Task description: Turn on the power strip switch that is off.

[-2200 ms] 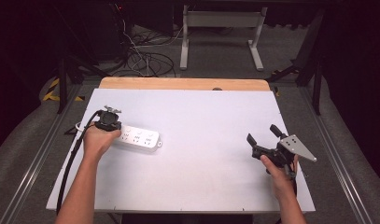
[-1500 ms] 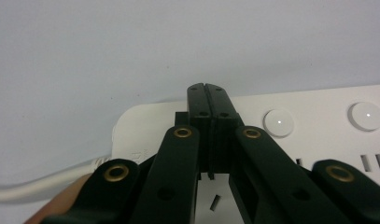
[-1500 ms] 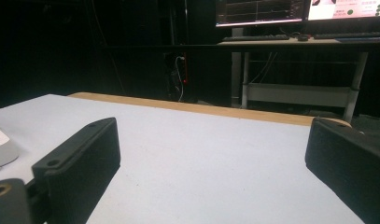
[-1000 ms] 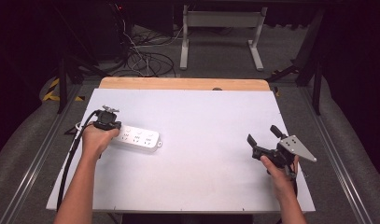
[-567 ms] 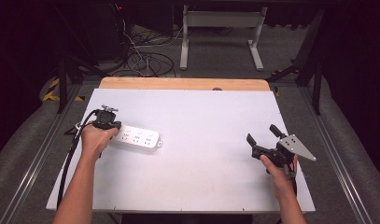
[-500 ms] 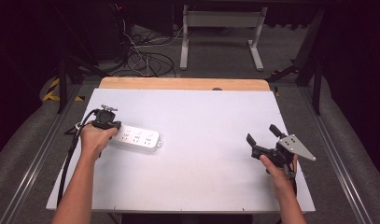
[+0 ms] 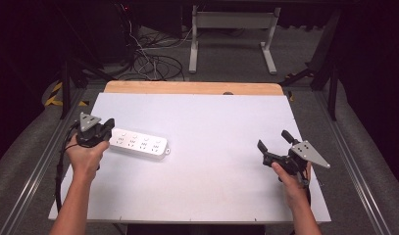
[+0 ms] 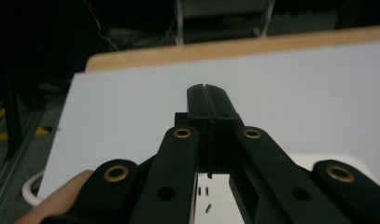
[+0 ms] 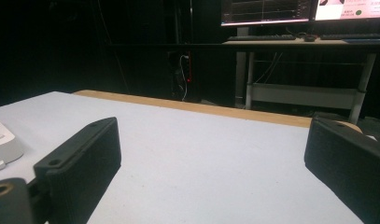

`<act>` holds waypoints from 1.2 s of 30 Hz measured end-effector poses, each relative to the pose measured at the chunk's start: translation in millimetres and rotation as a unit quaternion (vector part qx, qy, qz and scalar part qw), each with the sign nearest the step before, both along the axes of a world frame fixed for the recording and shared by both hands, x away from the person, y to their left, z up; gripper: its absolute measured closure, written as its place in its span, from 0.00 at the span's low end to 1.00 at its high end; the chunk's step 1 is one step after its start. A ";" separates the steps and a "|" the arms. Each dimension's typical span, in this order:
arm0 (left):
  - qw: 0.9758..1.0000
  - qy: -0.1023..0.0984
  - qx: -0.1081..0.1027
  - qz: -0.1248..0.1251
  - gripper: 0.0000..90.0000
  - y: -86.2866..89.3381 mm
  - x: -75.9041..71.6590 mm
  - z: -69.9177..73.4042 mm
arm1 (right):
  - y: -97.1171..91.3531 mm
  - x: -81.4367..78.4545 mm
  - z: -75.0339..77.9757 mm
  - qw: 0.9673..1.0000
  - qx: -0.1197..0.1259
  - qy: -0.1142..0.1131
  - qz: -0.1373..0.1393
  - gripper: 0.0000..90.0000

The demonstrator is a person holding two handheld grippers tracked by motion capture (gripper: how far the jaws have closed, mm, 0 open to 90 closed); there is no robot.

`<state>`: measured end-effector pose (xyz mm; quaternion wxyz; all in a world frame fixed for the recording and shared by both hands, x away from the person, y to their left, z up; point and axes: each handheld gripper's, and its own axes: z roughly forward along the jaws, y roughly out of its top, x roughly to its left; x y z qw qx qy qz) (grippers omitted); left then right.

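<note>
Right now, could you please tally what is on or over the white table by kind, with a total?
Power strips: 1, the white power strip lying near the table's left side.
Grippers: 2, the left gripper shut at the strip's left end, and the right gripper open over bare table.
Total: 3.

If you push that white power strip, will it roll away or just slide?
The power strip is long, boxy and lying flat on the table, so it would probably slide or spin, not roll. It looks like hard plastic, so likely stiff. The smooth tabletop may let it slip easily.
</note>
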<state>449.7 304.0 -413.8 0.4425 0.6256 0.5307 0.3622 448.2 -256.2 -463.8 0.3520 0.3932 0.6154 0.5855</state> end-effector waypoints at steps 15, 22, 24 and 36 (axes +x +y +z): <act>0.985 -0.171 -0.009 0.010 0.96 2.5 -64.0 6.6 | 1.3 0.2 0.2 1.000 -0.003 -0.001 0.001 0.05; 0.985 -0.170 -0.010 0.009 0.89 6.8 -59.2 -0.6 | 5.4 1.6 -0.1 1.000 -0.009 -0.001 0.008 0.05; 0.984 -0.180 -0.009 0.010 0.72 6.6 -56.8 -2.2 | 5.0 2.0 -0.5 1.000 -0.009 0.002 0.006 0.05; 0.984 -0.177 -0.013 0.024 0.07 7.7 -50.4 -7.6 | 2.8 0.7 0.8 1.000 -0.005 -0.002 0.002 0.05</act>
